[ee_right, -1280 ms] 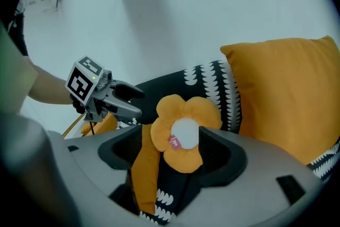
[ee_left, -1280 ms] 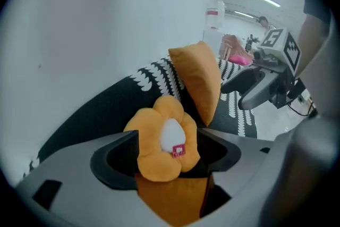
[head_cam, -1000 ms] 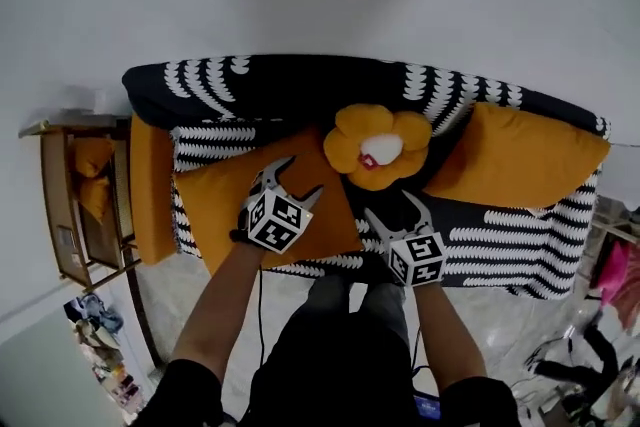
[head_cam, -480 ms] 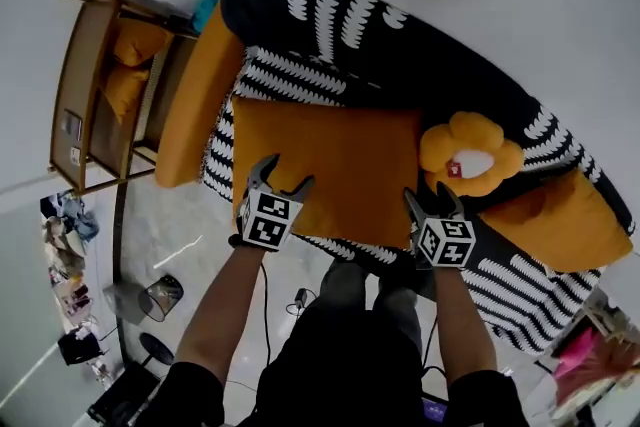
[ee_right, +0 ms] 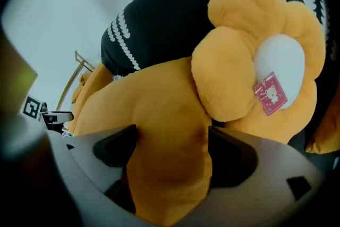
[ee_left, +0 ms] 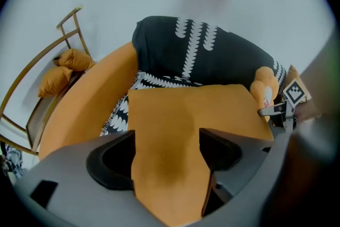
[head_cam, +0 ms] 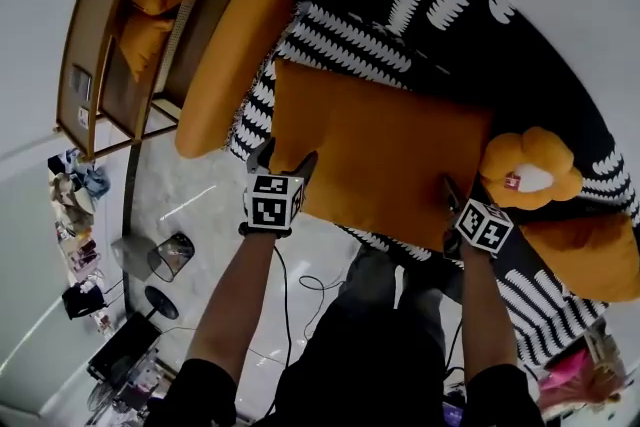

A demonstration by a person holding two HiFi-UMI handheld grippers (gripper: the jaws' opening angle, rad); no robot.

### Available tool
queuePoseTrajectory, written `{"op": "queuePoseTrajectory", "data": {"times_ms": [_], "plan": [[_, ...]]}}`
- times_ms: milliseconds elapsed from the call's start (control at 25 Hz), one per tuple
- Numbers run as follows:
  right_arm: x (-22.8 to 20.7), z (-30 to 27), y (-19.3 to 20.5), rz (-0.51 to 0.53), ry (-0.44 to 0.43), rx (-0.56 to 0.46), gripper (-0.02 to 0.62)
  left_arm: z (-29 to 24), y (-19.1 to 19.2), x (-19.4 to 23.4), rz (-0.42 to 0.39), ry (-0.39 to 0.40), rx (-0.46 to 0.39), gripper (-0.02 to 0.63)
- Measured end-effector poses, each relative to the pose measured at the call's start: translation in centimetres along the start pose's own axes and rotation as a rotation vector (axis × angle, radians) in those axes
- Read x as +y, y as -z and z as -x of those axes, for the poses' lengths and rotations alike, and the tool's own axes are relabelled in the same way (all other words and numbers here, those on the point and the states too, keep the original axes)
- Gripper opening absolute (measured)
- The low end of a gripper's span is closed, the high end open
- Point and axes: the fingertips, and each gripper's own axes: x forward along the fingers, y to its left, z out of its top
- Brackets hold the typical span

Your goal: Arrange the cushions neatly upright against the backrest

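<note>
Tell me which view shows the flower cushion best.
The right gripper view: the flower cushion fills much of it, with white centre and pink tag clear. The head view shows it small, beside the flat cushion. The left gripper view shows only a sliver at the right.

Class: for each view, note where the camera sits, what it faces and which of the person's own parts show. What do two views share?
Head view: on the head, steeply down onto the sofa; both forearms, left gripper, right gripper.
Left gripper view: on the left gripper, along its jaws over the clamped orange cushion toward the backrest; right gripper at right.
Right gripper view: on the right gripper, toward the flower cushion; left gripper far left.
Shared: both gripper views show the orange cushion between their jaws.
</note>
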Motion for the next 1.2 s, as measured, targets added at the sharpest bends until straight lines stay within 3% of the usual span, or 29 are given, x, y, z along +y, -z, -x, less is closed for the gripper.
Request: {"op": "queuePoseTrajectory", "data": {"times_ms": [280,480,720,840,1000,1200], "plan": [[-1.0,-0.7,1.4,-0.08,-0.021,0.029,0.46,-2.5,1.8,2.4,-0.002,0.051,0.084,0.431],[-1.0,-1.6,1.7,-0.103,-0.072,0.043,0.468,-5.3,3.2,3.6,0.09,0.12,0.142,0.525],[0.2,-1.8,1.7,-0.113,-0.12,-0.003,0.466,-7.0,4.1,2.5,0.156,0.24,0.168,0.531],[1.0,-1.6,1.5,-0.092,-0.139,-0.011,0.387,-6.5,3.7,0.9,0.153,0.257,0.138,0.395],[2.1,-0.5,1.2,-0.024,-0.14,-0.017,0.246,-4.6,3.1,-0.6,0.132,0.196,0.075,0.235],[3.8,2.4,1.4,0.014,-0.164,-0.06,0.163,0.3,2.9,-2.3,0.138,0.144,0.004,0.178]]}}
